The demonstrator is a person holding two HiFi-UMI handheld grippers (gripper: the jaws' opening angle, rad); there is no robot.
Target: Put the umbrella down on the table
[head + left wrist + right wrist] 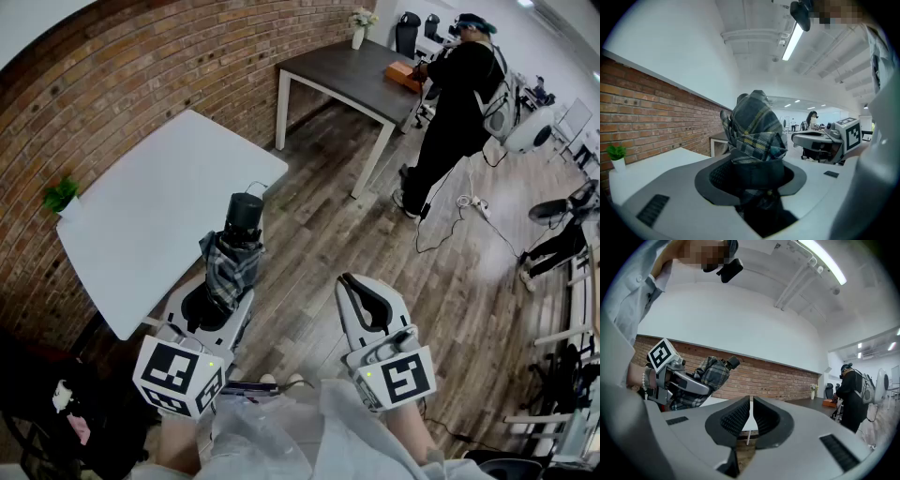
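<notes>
Beside white rectangular table (141,225), above wood-plank floor (319,234): folded grey-plaid fabric umbrella (232,262) clamped in left gripper (217,305), seemingly short of tabletop. Empty right gripper (364,298), jaws together. Risk: early release, drop to floor.

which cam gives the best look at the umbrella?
Head view: the umbrella shows nearly whole, clamped in the left gripper. Left gripper view has only close-up plaid fabric; right gripper view shows it small, sideways.
</notes>
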